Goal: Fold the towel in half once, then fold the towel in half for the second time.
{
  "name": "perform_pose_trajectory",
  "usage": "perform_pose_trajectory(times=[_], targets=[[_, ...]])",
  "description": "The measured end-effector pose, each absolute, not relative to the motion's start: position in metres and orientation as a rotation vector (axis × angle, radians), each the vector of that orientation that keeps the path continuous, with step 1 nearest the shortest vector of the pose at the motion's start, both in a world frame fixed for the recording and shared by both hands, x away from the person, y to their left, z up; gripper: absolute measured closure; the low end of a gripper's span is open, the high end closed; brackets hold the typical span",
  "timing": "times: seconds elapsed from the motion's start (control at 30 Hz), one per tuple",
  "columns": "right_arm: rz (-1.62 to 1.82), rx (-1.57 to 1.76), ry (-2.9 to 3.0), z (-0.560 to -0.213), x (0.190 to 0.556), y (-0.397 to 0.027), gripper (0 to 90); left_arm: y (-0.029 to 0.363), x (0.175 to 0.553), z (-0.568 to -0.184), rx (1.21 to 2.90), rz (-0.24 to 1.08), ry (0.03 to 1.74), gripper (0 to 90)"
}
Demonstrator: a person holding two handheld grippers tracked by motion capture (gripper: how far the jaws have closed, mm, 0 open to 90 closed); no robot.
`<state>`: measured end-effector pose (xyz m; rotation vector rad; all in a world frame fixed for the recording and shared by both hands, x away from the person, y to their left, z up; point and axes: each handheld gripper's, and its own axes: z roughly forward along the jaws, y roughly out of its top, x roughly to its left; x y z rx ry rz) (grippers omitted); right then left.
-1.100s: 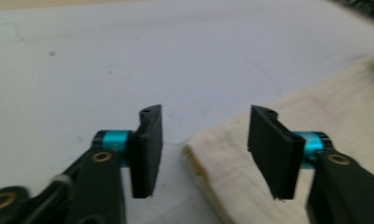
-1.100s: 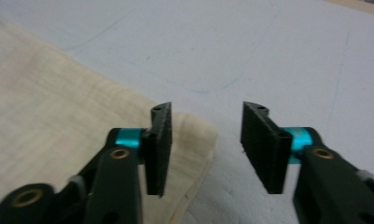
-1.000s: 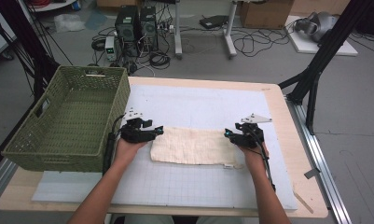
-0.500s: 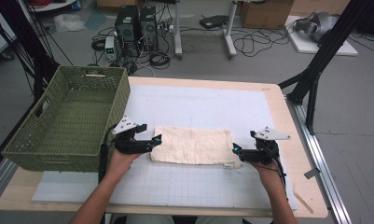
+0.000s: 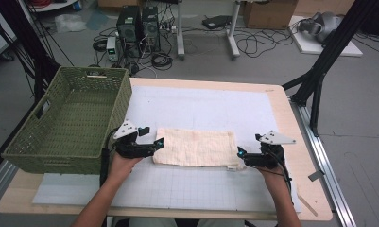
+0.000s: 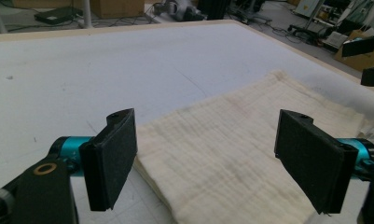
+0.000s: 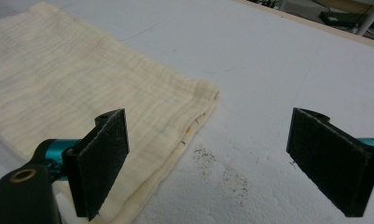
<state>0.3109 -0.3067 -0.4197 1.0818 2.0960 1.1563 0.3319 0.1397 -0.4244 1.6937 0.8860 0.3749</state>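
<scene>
Cloth (image 5: 195, 147) lies flat and folded on the white mat (image 5: 201, 109), toward the near edge of the worktop (image 5: 291, 118), long side running left to right. Layered edges show at both short ends.

Your left gripper (image 5: 155, 144) sits at the cloth's left end, level, pointing right. Jaws stand wide apart; they have just been opening, a shade less wide now. In the left gripper view the cloth's (image 6: 240, 158) end lies below and between the two pads (image 6: 111, 156); neither presses on it. Nothing held.

Your right gripper (image 5: 241, 155) sits at the cloth's right end, near its near-right corner, level, pointing left. Jaws wide apart, just opened. In the right gripper view one pad (image 7: 103, 158) hangs over the cloth's (image 7: 82, 102) edge, the other stands over bare mat (image 7: 278, 70). No grip on the fabric. Dark specks on the mat just beside the cloth's edge.

Both your hands rest low by the near edge of the worktop, well apart, the cloth between them.

Green basket (image 5: 69, 120) stands at the left edge of the worktop, just beside your left gripper; whether they touch, cannot tell.
</scene>
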Motion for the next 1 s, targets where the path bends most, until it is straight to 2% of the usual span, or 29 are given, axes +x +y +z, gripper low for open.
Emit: perform_pose_trajectory(times=[0.53, 0.77, 0.93, 1.0], targets=[[1.145, 1.099, 2.091, -0.422, 0.31, -0.309, 12.1, 0.14, 0.338, -0.429, 1.708, 0.375, 0.935, 24.8], [1.162, 1.107, 2.087, -0.422, 0.31, -0.312, 12.1, 0.134, 0.362, -0.428, 1.726, 0.392, 1.004, 24.8], [1.159, 1.11, 2.091, -0.423, 0.312, -0.312, 12.1, 0.128, 0.379, -0.432, 1.753, 0.407, 1.026, 29.9], [1.161, 1.115, 2.091, -0.423, 0.312, -0.312, 12.1, 0.128, 0.383, -0.439, 1.798, 0.39, 1.053, 37.1]])
